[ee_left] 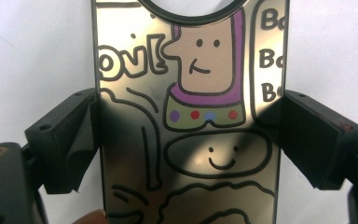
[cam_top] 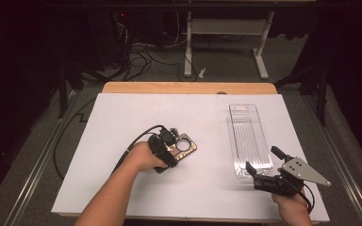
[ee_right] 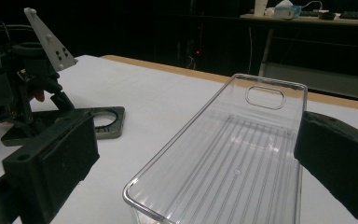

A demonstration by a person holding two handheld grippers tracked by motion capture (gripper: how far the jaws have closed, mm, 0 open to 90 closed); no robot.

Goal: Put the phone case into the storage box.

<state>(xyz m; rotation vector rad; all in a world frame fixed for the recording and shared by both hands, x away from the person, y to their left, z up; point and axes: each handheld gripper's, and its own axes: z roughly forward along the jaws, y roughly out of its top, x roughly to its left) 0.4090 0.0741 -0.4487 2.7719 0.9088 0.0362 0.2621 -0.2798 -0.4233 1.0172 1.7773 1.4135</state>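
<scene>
A phone case [ee_left: 191,140] printed with cartoon figures, with a round hole at its far end, lies flat on the white sheet [cam_top: 136,113] left of centre. It lies between the jaws of my left gripper [ee_left: 189,135], whose pads [ee_left: 81,140] rest against its two long edges. In the high view the case [cam_top: 186,147] sticks out to the right of that gripper [cam_top: 175,149]. A clear plastic tray [cam_top: 247,136] lies lengthwise at the right. My right gripper [cam_top: 263,160] stands open at its near end, its jaws either side of the tray [ee_right: 233,163] with a gap on the left.
The white sheet covers a wooden table whose far edge [cam_top: 188,87] shows bare. Dark floor with cables [cam_top: 141,56] and a white desk frame [cam_top: 226,37] lie beyond. Metal rails run along both sides of the table.
</scene>
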